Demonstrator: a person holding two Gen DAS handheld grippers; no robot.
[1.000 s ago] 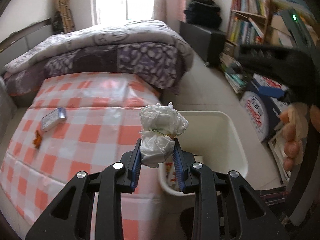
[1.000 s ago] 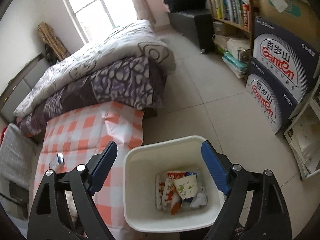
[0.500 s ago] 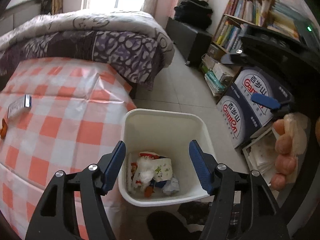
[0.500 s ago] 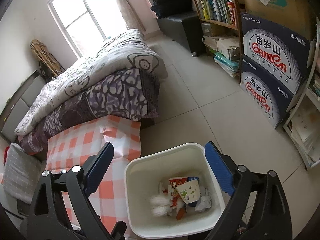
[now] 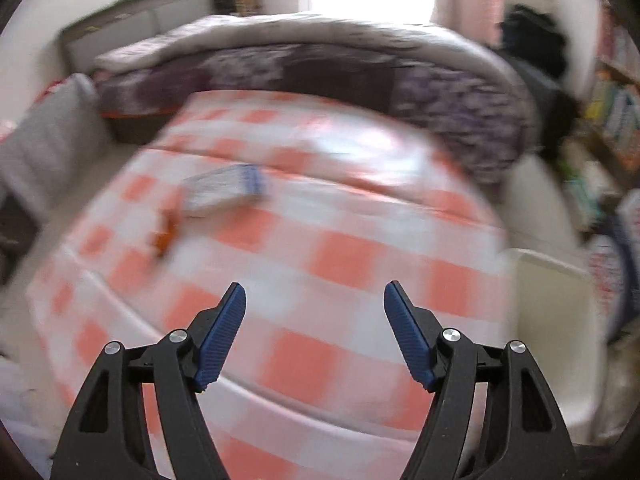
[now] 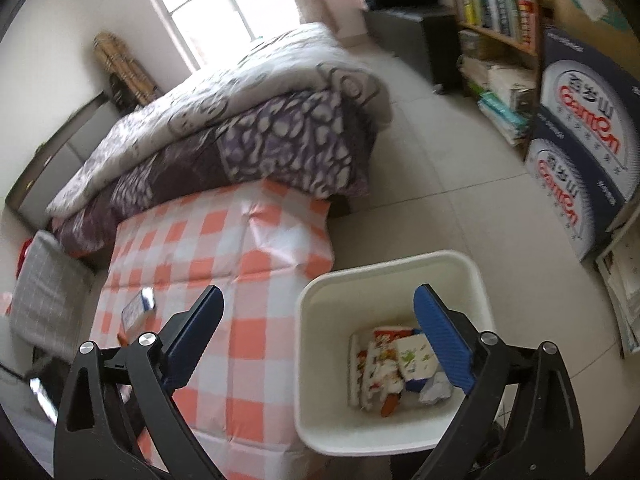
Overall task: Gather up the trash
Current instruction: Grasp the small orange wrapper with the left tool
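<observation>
My left gripper [image 5: 315,300] is open and empty above the orange-and-white checked table [image 5: 340,260]; this view is blurred. A small white-and-blue packet [image 5: 224,190] and an orange scrap [image 5: 164,236] lie on the cloth at the far left. The white bin [image 6: 344,312] stands on the floor at the table's right edge and holds several wrappers and a paper cup [image 6: 412,360]. My right gripper [image 6: 318,300] is open and empty above the bin. The packet also shows in the right wrist view [image 6: 138,310]. The bin's rim shows at the right of the left wrist view [image 5: 552,304].
A bed with a purple-and-white quilt [image 6: 240,120] lies behind the table. Stacked blue cartons [image 6: 580,148] and a bookshelf [image 6: 496,12] line the right wall. Tiled floor [image 6: 440,200] lies between bed and cartons. A grey cushion [image 6: 48,288] sits left of the table.
The left gripper opened and dropped the white crumpled tissue into the bin, then swung left over the table. The right gripper stayed open above the bin.
</observation>
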